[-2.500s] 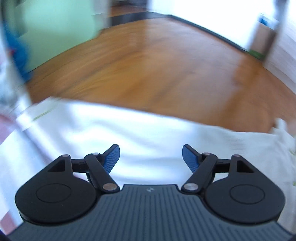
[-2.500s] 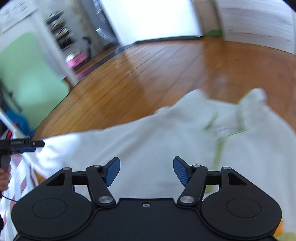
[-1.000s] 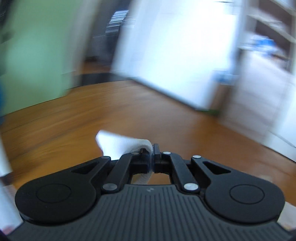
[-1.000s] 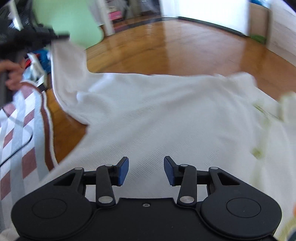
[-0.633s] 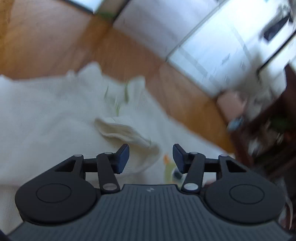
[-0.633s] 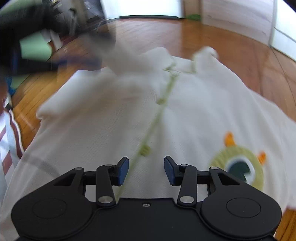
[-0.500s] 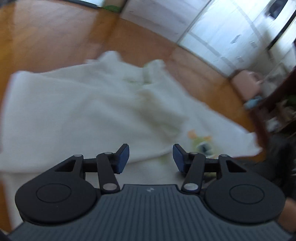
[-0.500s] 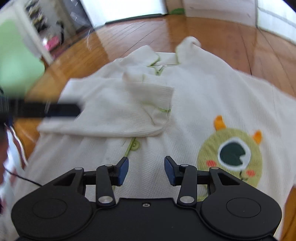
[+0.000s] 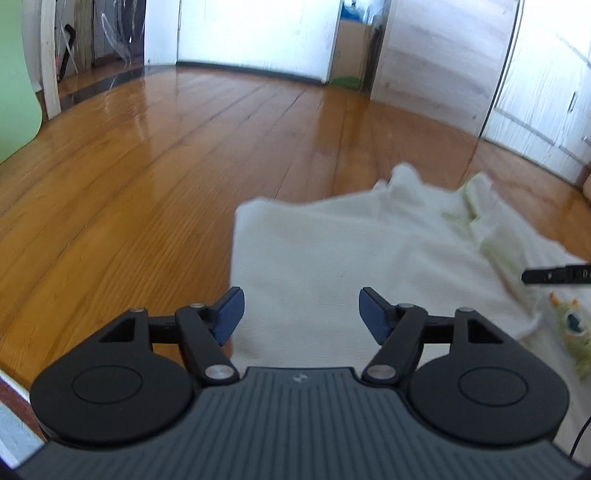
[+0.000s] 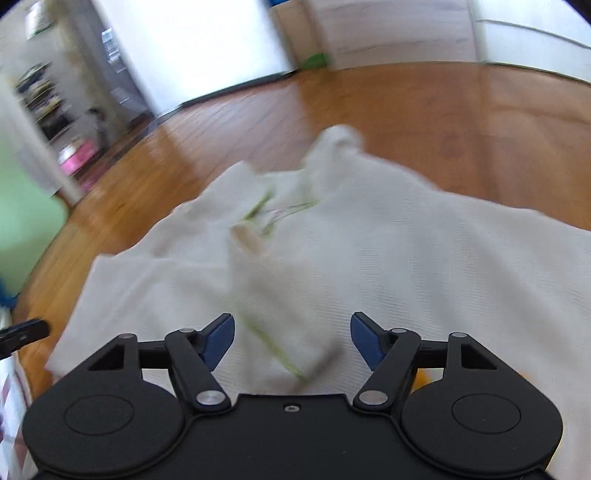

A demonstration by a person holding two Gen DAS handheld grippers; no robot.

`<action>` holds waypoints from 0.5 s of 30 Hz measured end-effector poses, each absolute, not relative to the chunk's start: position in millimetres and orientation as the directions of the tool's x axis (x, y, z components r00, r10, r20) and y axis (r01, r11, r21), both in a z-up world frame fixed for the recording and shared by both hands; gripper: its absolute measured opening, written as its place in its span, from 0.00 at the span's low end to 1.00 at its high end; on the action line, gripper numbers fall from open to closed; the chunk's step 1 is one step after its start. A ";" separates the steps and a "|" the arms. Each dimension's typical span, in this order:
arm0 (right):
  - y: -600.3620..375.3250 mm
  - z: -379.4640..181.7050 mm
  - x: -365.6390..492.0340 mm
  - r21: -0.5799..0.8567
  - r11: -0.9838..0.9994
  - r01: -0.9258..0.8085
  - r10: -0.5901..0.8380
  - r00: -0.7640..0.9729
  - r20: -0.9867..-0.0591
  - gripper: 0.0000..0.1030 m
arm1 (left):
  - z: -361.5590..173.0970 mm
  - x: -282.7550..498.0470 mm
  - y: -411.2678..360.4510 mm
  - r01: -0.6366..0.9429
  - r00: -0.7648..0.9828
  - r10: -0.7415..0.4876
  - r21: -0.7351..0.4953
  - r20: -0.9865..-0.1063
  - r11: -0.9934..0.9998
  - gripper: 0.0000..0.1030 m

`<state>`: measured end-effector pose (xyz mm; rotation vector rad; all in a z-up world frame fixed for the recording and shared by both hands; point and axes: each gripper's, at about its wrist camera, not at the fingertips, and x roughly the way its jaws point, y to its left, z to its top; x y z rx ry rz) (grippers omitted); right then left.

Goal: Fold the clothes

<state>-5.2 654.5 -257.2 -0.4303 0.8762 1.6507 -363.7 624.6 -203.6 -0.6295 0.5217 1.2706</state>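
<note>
Left wrist view: the left tongs (image 9: 301, 313), jaws just widened and empty, hover over the cream shirt (image 9: 332, 266) on the wooden floor (image 9: 155, 177). The folded-in sleeve may slip open.

Right wrist view: the right tongs (image 10: 292, 338), also just widened, hold nothing; blur hides the collar.

A glossy wooden floor (image 9: 192, 155) runs back to a white wall (image 9: 255, 33) and pale wood-grain cabinets (image 9: 436, 62). A green panel (image 9: 14, 85) stands at the floor's left edge, and a blurred shelf unit (image 10: 48, 99) stands near it.
</note>
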 end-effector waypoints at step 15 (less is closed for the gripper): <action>624.0 -227.4 12.2 -0.094 0.114 -0.989 0.656 0.146 -0.741 0.07 | -208.5 -343.2 614.8 -0.912 0.347 0.653 -0.081 -0.673 0.401 0.66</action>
